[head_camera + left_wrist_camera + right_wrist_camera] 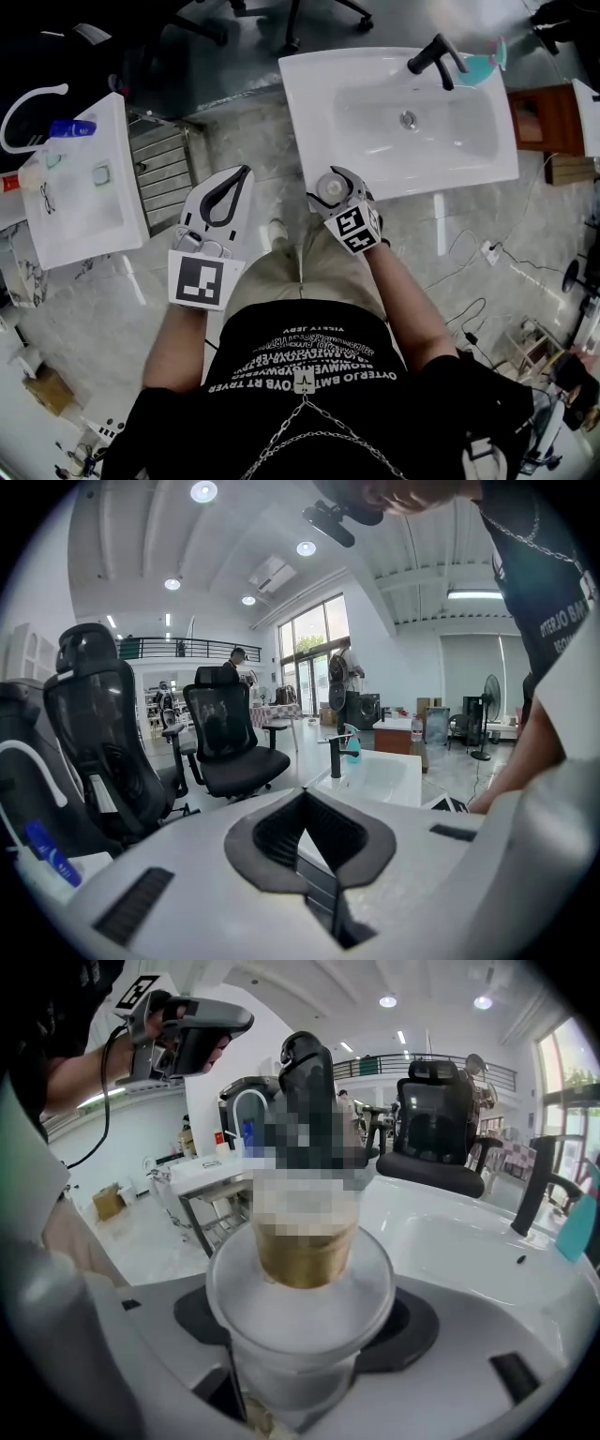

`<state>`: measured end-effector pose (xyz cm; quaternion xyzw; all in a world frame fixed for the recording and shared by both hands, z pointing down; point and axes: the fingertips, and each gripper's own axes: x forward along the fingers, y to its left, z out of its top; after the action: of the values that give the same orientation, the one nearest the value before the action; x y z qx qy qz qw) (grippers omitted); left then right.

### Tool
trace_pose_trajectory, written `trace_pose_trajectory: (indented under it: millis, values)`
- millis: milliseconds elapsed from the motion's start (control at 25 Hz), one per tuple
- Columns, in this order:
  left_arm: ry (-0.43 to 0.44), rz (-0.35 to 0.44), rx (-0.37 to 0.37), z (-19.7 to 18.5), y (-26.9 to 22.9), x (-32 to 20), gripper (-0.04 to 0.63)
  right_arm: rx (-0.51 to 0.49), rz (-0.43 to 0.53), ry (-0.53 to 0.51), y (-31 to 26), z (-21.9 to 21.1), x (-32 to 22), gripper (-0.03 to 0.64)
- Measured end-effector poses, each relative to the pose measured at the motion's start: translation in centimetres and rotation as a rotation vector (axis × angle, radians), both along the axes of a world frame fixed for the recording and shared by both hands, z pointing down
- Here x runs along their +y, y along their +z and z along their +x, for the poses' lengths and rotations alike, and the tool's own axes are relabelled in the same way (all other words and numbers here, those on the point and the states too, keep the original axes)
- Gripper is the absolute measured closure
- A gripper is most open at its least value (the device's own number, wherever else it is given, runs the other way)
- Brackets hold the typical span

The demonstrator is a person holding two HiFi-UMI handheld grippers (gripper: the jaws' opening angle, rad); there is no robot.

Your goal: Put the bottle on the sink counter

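- looking down in the head view, the right gripper is clamped on the bottle. the bottle is held off the floor, just short of the front left corner of the white tabletop around the basin.
- the flat strip left of the basin lies straight ahead of the bottle. the left gripper hangs farther left, so the right hand is the nearer one and the one carrying.
- left gripper view: the left gripper has its tips together with nothing in the gap. the tabletop and the faucet lie ahead and to the right.
- right gripper view: the frosted bottle fills the right gripper. it stands roughly upright, gold neck up, its long axis crossing the jaws.
- the tabletop starts just beyond the bottle and to the right. the coming move looks like a short carry forward, then straight down onto the bottle's base.
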<state>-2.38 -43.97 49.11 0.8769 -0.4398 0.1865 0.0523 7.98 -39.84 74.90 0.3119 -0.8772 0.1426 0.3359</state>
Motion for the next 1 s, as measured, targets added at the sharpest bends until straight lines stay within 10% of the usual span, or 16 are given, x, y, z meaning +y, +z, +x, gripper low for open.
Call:
trace_pose_trajectory:
  millis: [480, 880, 1000]
  values:
    - [0.019, 0.078, 0.013, -0.3, -4.4, 0.4, 0.589, -0.029, 0.025, -0.075, -0.9, -0.7, 1.4, 0.224]
    - [0.017, 0.181, 0.083, -1.9, -11.4, 1.8, 0.589, -0.115, 0.187, 0.108, -13.8, 5.2, 2.5, 0.219]
    - [0.027, 0.21, 0.098, -2.0, -13.1, 2.9, 0.589, -0.209, 0.33, 0.22, -22.8, 6.6, 2.5, 0.393]
